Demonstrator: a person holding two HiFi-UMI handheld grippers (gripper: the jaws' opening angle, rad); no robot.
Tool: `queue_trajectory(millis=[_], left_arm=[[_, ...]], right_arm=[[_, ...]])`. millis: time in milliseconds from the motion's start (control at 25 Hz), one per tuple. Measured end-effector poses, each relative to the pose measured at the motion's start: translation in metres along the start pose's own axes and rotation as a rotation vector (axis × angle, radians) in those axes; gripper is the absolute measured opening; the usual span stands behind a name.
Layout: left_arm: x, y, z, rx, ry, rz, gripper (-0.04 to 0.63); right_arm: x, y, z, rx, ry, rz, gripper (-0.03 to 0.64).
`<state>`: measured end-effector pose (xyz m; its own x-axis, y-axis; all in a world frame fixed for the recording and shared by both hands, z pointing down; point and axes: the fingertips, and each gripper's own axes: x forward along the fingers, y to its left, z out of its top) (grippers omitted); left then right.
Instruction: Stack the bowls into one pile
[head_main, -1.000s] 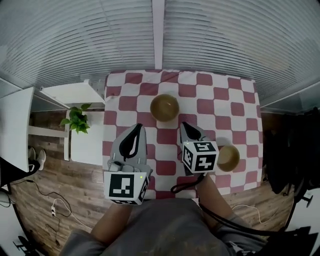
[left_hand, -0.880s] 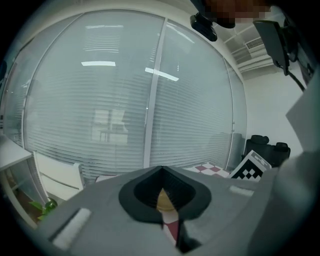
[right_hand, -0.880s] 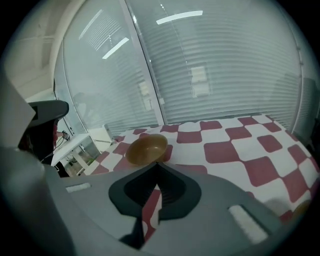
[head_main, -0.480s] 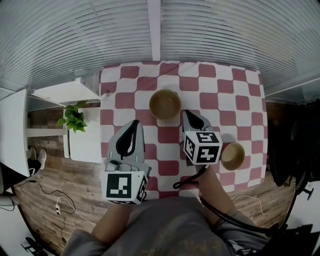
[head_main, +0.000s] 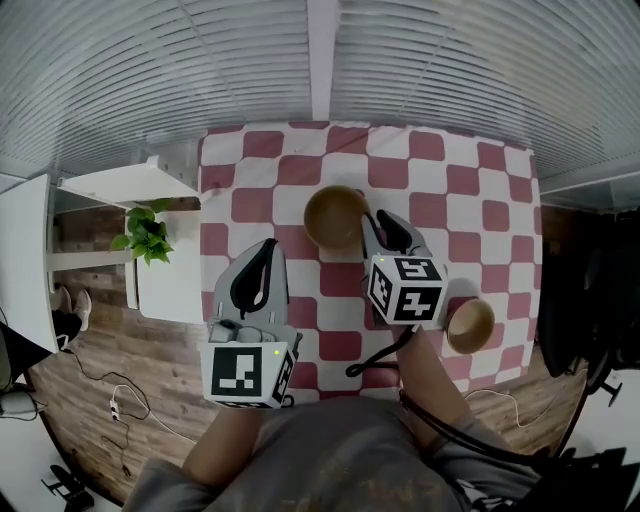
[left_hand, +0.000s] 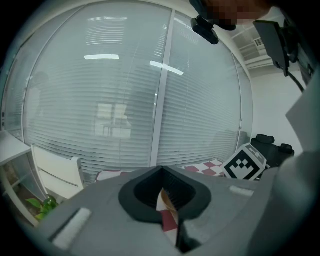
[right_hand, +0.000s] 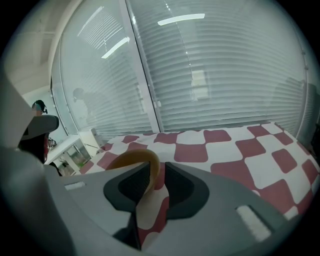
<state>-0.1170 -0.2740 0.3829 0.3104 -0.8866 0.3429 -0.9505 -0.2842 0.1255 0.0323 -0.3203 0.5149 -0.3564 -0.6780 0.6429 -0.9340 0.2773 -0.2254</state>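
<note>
Two tan bowls stand on a red-and-white checked tablecloth (head_main: 452, 190). The larger bowl (head_main: 332, 215) is at the middle of the table; the smaller bowl (head_main: 470, 325) sits near the front right corner. My right gripper (head_main: 380, 221) is at the larger bowl's right rim. In the right gripper view the bowl's wall (right_hand: 134, 159) rises between the jaws of the right gripper (right_hand: 157, 168), which stand open with cloth showing beside the wall. My left gripper (head_main: 267, 250) hovers over the table's front left, its jaws shut on nothing, also seen as left gripper (left_hand: 162, 173).
A white shelf unit (head_main: 125, 185) and a potted plant (head_main: 148, 240) stand left of the table, over a wooden floor with a cable (head_main: 115, 410). Window blinds (head_main: 320, 70) run behind the table's far edge. A dark chair (head_main: 590, 300) is at the right.
My right gripper has moved forward to the larger bowl, so its rim now sits between the jaws. The left gripper has hardly moved.
</note>
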Motion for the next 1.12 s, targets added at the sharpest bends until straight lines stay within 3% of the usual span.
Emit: queue_trajectory(millis=[720,1120], left_arm=[[0.023,0.017,-0.018,-0.034,0.049,0.023,0.000],[0.016,0.010,-0.009,-0.015,0.026,0.013,0.000]], right_arm=[[0.027,0.002,-0.009,-0.015,0.050,0.010,0.077],[0.013,0.007,-0.001,0.060,0.015,0.055,0.044]])
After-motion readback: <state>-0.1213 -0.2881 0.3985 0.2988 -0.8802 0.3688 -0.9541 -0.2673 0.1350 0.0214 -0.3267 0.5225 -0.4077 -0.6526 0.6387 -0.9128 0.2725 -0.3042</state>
